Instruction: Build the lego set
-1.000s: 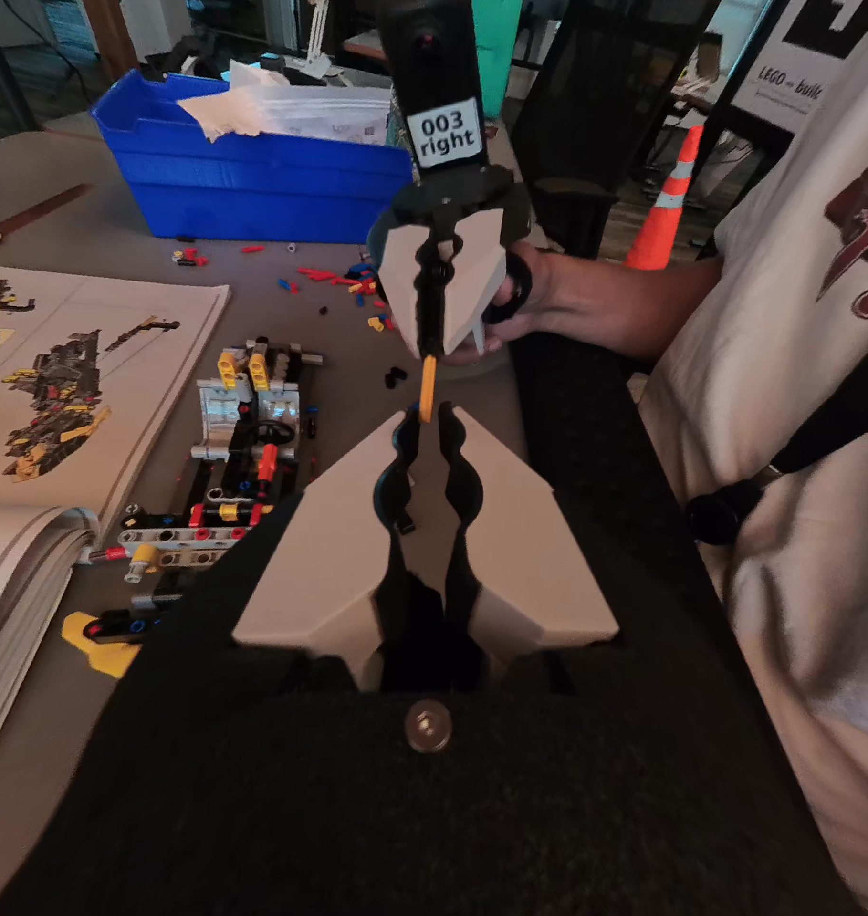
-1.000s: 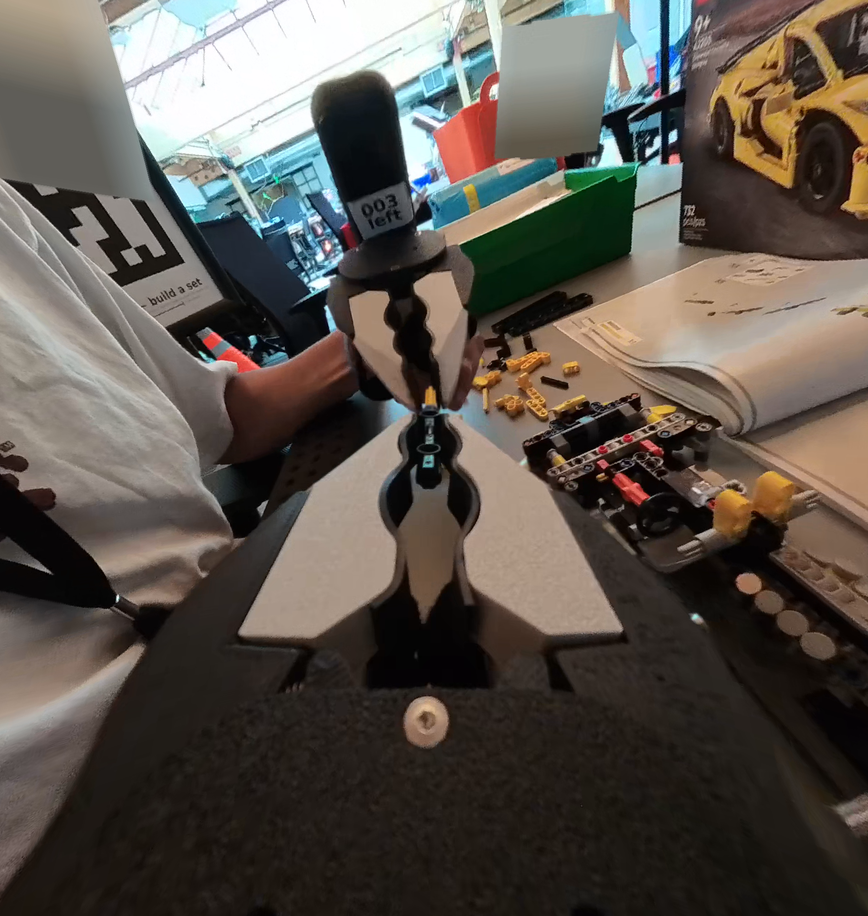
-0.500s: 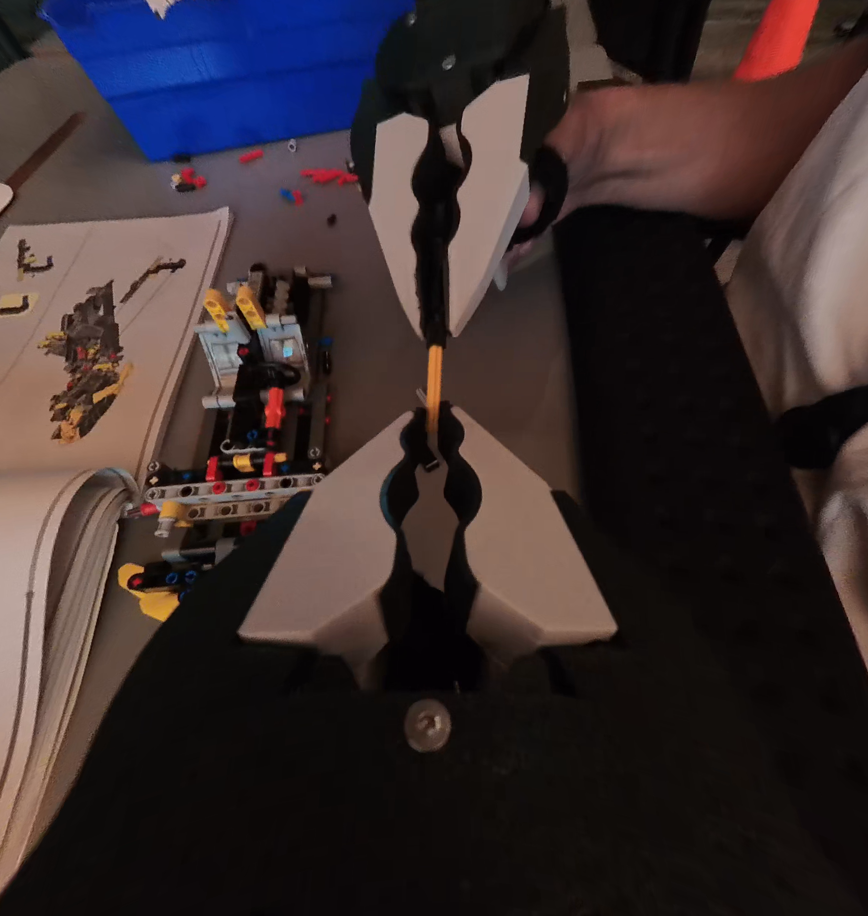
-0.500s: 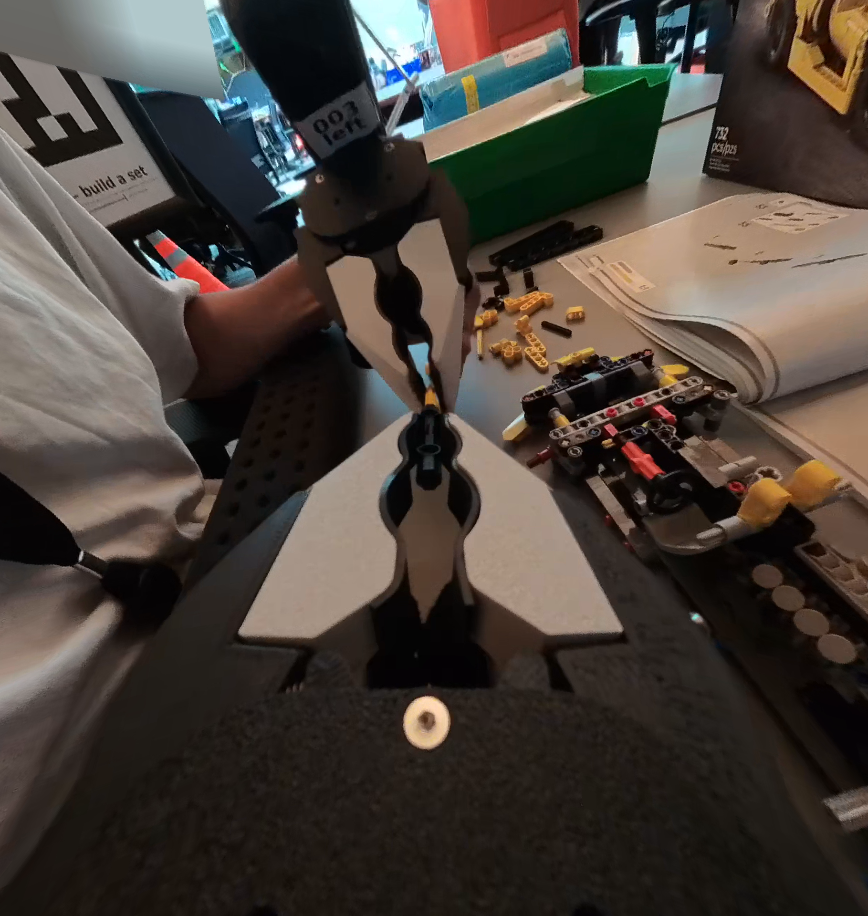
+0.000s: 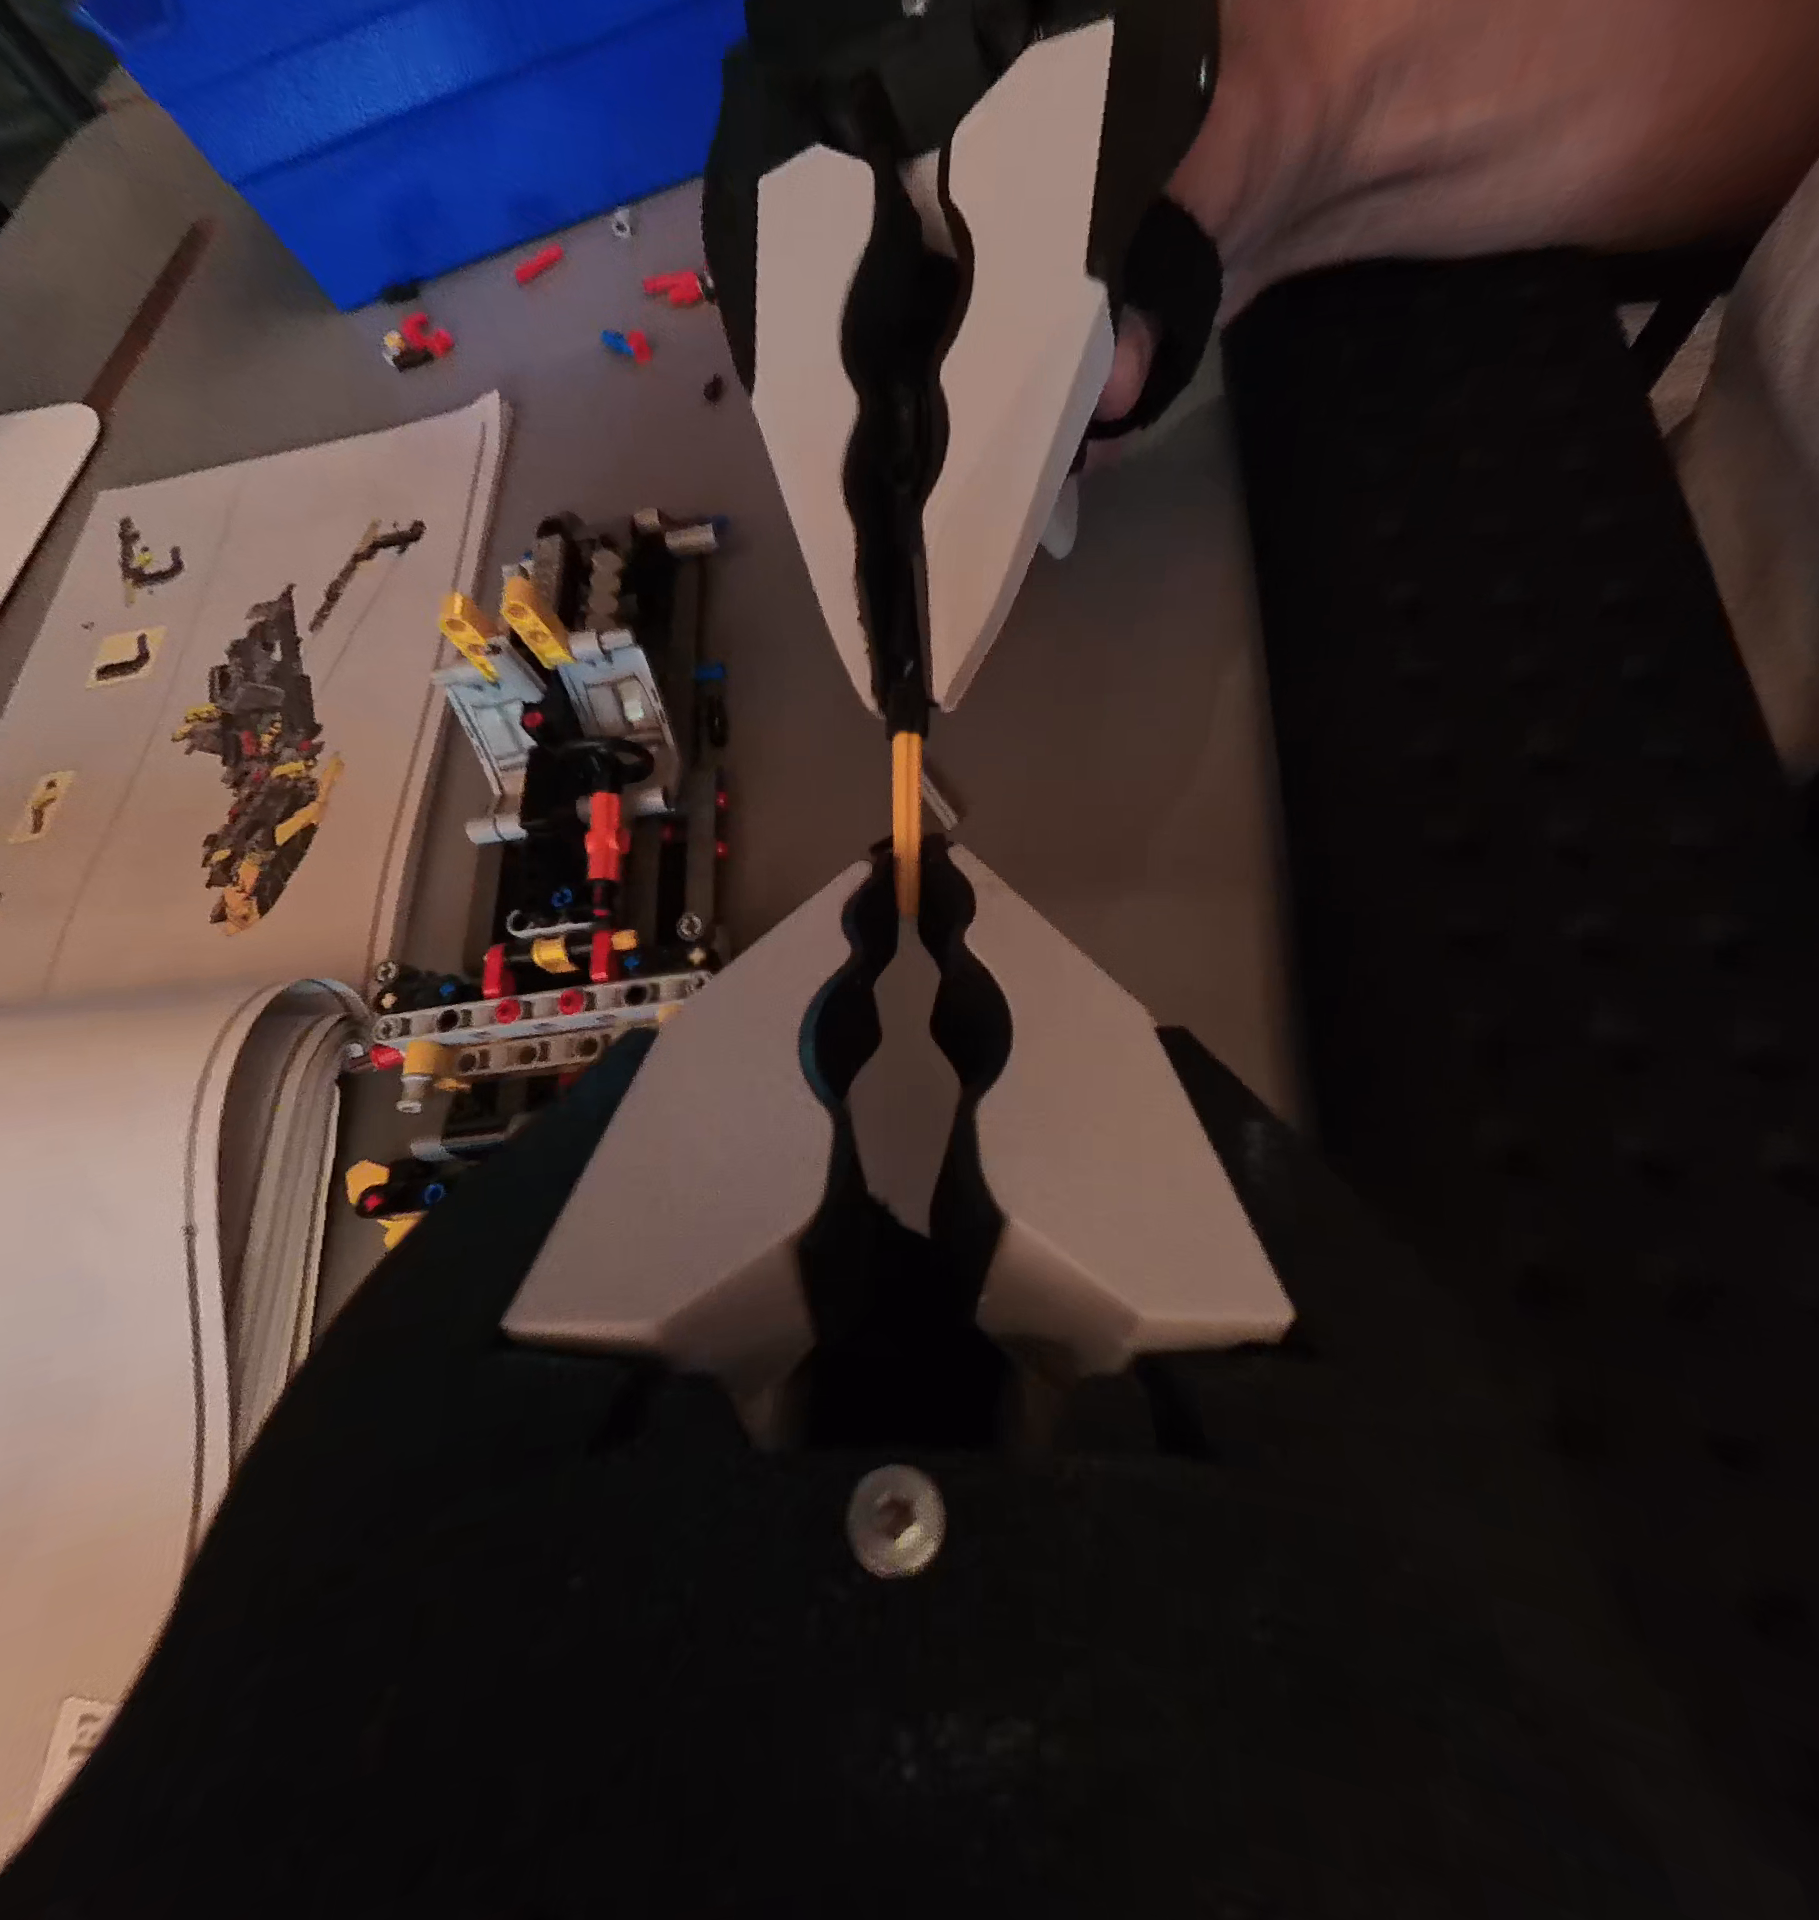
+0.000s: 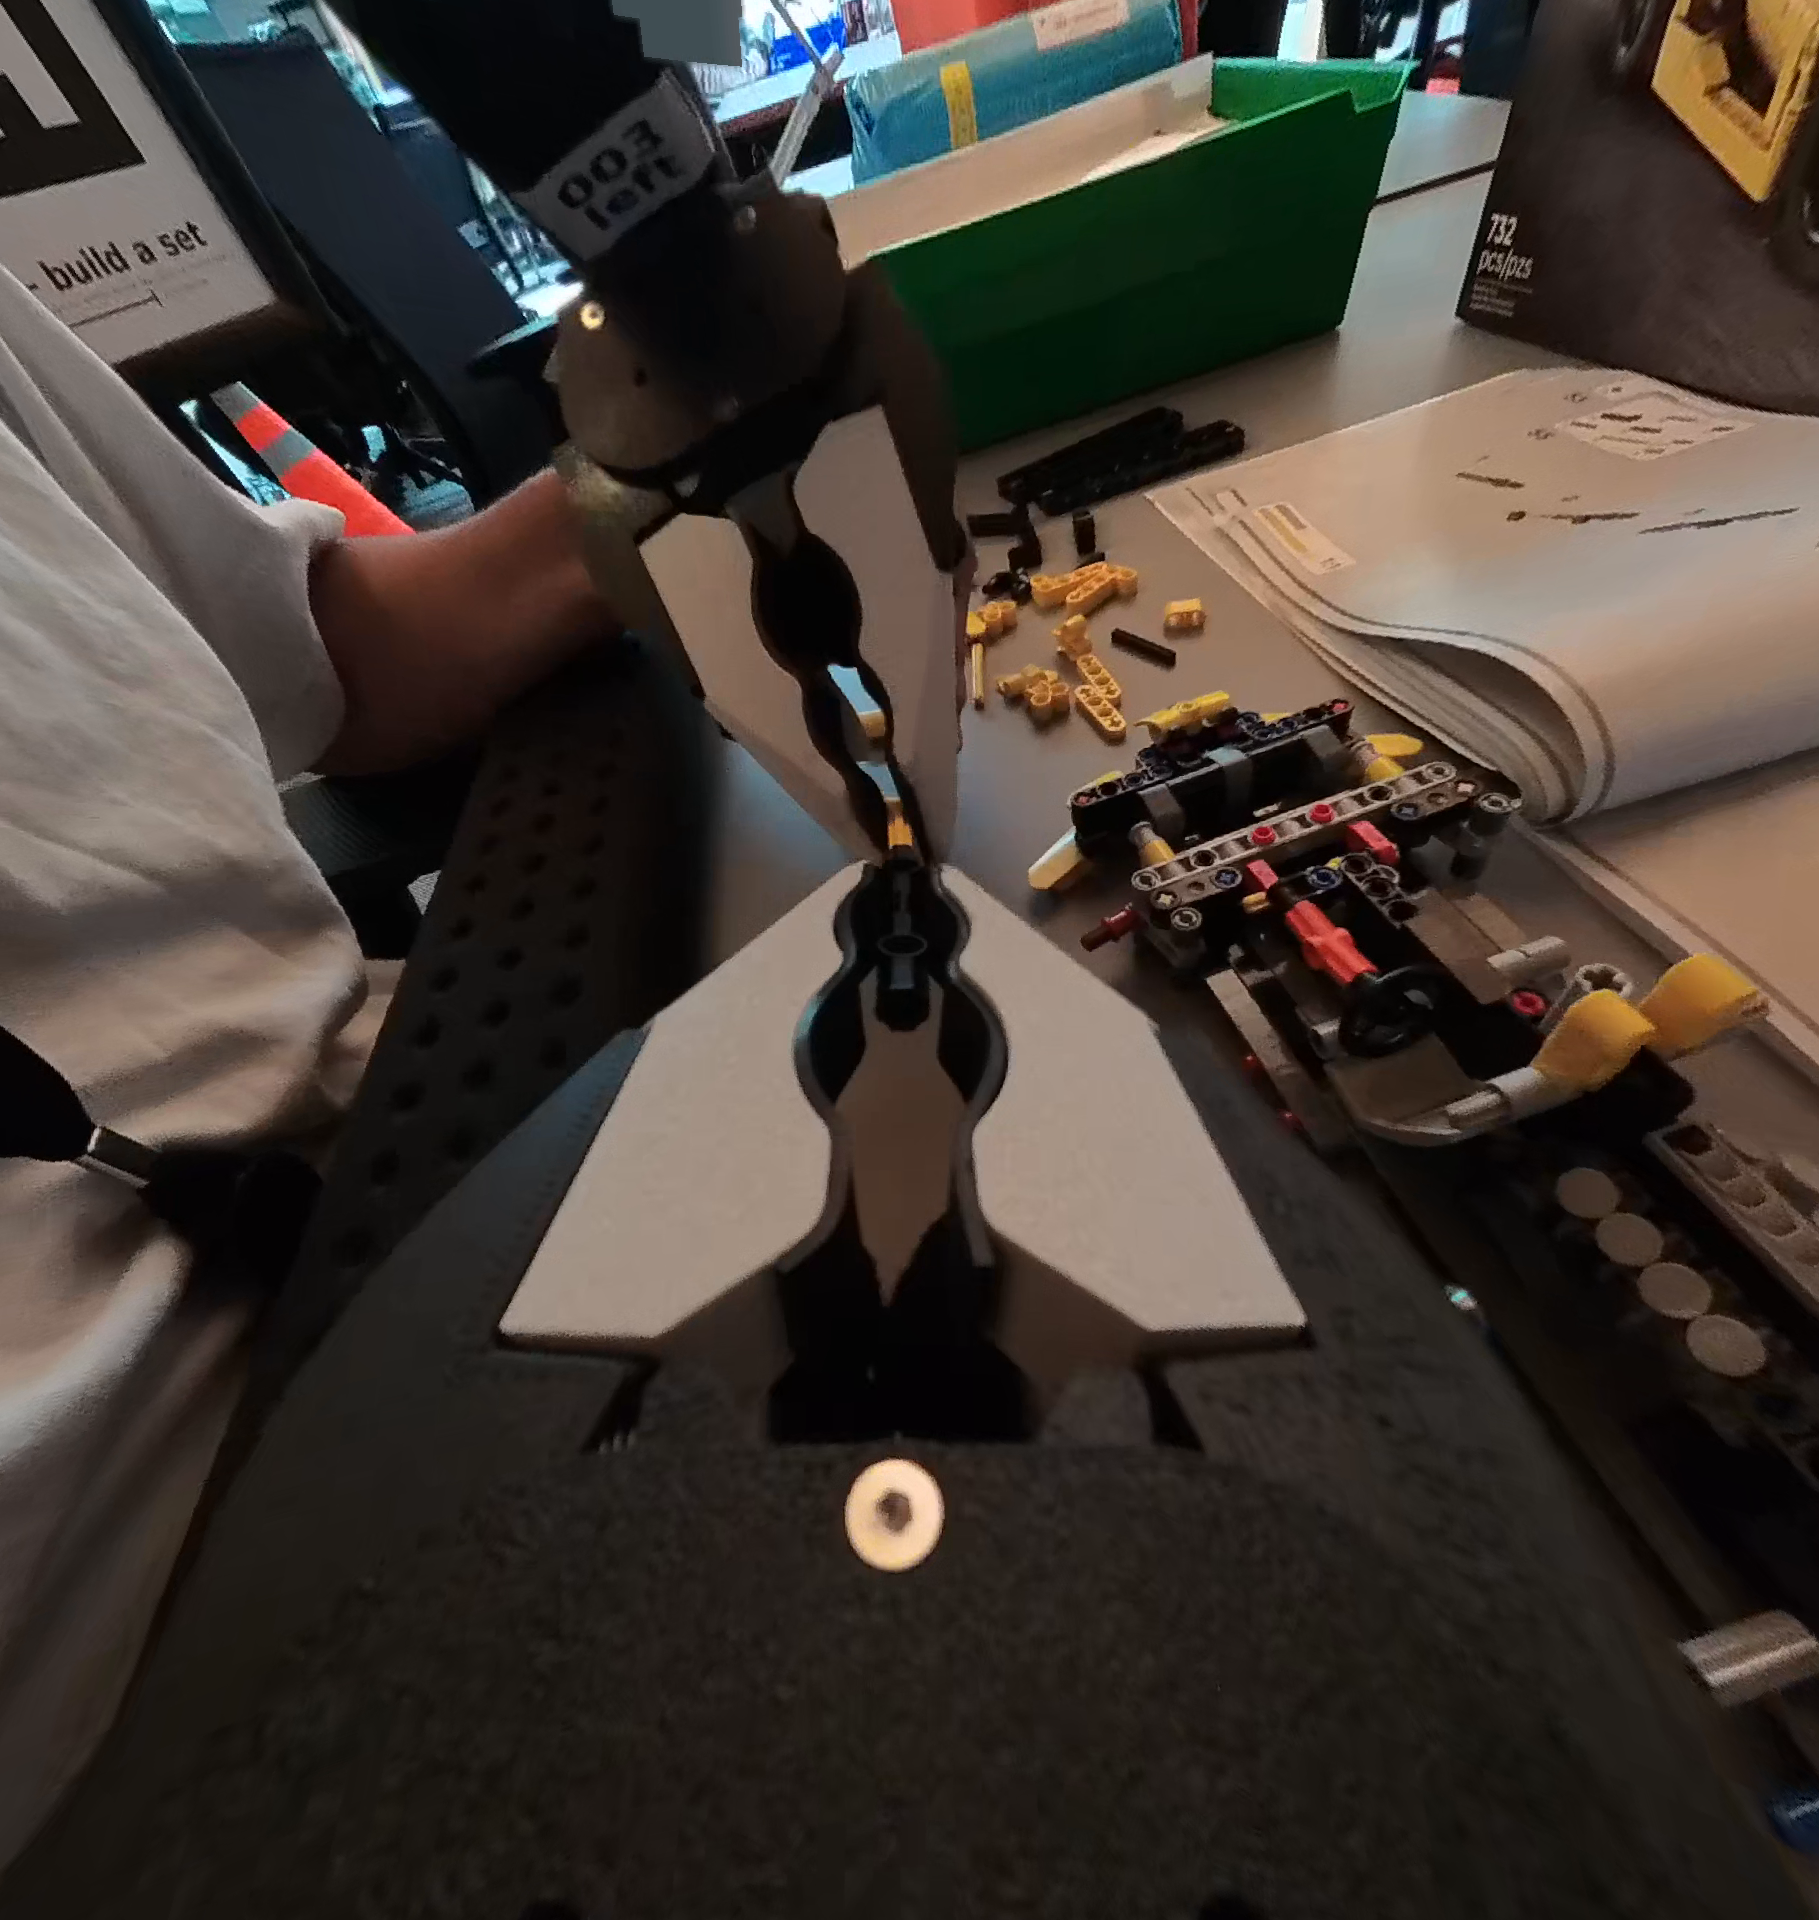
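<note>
My left gripper is shut on a thin yellow axle that sticks out past its tips. My right gripper is shut on a small black connector piece. The two grippers meet tip to tip above the table. The axle's far end reaches the black piece in the right gripper. In the right wrist view only a short bit of the yellow axle shows at the left gripper. The part-built car chassis lies on the table beside them, also in the right wrist view.
An open instruction book lies beyond the chassis. A blue bin with loose red pieces stands at one end. A green bin, loose yellow pieces and the set's box stand at the other. The person's torso and forearms are close by. Both grippers' tips are close together, under 4 cm apart.
Both grippers have tilted down toward the table while staying tip to tip. In the left wrist view a longer piece of yellow axle now shows between them.
</note>
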{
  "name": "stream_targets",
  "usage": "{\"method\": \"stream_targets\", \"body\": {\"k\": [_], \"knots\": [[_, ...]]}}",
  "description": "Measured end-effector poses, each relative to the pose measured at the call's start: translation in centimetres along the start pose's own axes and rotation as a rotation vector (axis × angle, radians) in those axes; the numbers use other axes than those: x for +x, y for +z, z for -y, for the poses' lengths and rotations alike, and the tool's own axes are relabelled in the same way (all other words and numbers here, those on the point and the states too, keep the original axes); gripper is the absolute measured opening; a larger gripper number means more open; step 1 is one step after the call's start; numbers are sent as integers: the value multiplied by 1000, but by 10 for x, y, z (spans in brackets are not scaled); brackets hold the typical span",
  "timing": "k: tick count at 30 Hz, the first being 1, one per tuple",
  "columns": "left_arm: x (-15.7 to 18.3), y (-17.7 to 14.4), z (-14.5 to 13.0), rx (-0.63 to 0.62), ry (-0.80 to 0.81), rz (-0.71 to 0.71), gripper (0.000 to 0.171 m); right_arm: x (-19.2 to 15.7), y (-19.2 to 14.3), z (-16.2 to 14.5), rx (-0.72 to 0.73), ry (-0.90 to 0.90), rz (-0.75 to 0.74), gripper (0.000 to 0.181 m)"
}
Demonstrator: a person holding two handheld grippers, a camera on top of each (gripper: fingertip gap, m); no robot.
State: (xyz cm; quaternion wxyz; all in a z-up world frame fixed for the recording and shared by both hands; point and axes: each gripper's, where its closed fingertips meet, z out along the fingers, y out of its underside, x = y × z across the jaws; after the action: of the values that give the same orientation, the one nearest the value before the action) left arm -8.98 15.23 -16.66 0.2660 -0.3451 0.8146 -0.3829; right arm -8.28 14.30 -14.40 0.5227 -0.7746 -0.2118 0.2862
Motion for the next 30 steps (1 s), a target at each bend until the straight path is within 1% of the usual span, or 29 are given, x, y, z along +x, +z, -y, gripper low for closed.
{"method": "stream_targets", "body": {"k": [2, 6, 8, 11, 15, 16, 17, 18, 21, 23, 25, 26, 28, 30], "knots": [[-1, -4, 6, 32, -8, 1, 1, -1, -1, 4, 27, -11, 2, 7], [4, -2, 10, 52, -9, -25, 1, -5, 2, 2, 13, -11, 28, 7], [5, -7, 19, 109, -54, -50, 1, -8, 0, 8, 48, 21, 61, 7], [0, -17, 39, 231, -88, -34, 2, -11, -7, 26, 153, 108, 123, 6], [-15, -21, 36, 238, -91, 64, 5, 0, -9, 30, 180, 113, 65, 6], [-20, -24, 35, 249, -111, 87, 8, 5, -12, 33, 199, 128, 43, 6], [-29, -27, 34, 258, -150, 117, 12, 12, -17, 36, 231, 148, 16, 6], [-37, -32, 34, 275, -196, 136, 19, 20, -24, 41, 271, 174, -10, 6], [-66, -45, 29, 354, -361, 192, 34, 44, -47, 59, 405, 282, -47, 5], [-82, -51, 24, 409, -481, 199, 35, 62, -58, 66, 437, 347, -67, 5], [-91, -55, 19, 443, -574, 189, 35, 74, -64, 68, 428, 362, -77, 5], [-94, -57, 18, 449, -593, 193, 34, 77, -66, 68, 426, 352, -86, 5], [-98, -59, 15, 440, -579, 220, 23, 81, -70, 66, 440, 321, -117, 5], [-100, -58, 11, 414, -546, 256, 21, 81, -71, 61, 439, 302, -139, 5]]}}
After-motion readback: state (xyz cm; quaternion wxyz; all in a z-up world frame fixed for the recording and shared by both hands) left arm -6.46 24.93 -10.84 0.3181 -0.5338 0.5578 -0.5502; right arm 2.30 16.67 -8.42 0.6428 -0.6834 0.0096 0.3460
